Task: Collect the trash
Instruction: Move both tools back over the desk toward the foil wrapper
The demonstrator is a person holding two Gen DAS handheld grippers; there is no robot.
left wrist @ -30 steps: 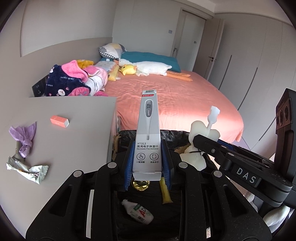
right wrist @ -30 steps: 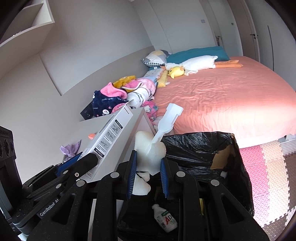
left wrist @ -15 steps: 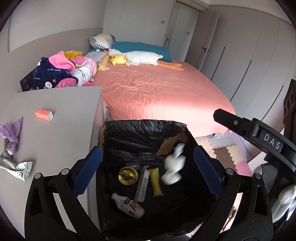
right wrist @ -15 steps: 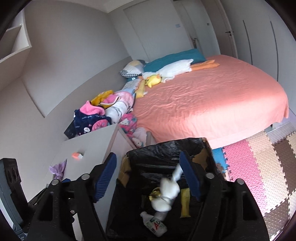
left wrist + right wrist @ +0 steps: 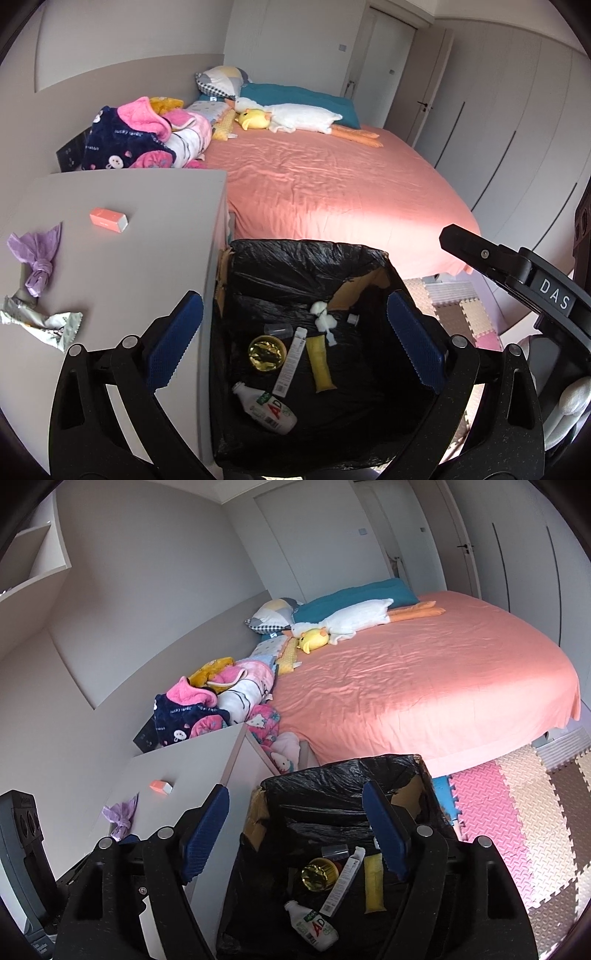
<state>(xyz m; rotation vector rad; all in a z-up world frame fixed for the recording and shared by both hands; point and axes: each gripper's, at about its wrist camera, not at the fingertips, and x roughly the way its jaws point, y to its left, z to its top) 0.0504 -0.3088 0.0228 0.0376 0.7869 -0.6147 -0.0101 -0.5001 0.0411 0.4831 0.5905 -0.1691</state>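
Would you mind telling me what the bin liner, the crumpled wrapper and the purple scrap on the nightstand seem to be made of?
Bin liner: thin black plastic film, glossy and creased. Crumpled wrapper: probably metallised foil-plastic, silvery with sharp folds. Purple scrap: soft matte tissue or non-woven fabric, knotted; which one is unclear.

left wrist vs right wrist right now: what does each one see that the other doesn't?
Left wrist only: crumpled silver wrapper on the nightstand, white fluffy piece in the bin, right gripper's finger.
Right wrist only: wall shelf, wide stretch of foam floor mats.
Both: lined bin, AD bottle, thermometer box, pink box, purple wrapper. Left gripper and right gripper are open.
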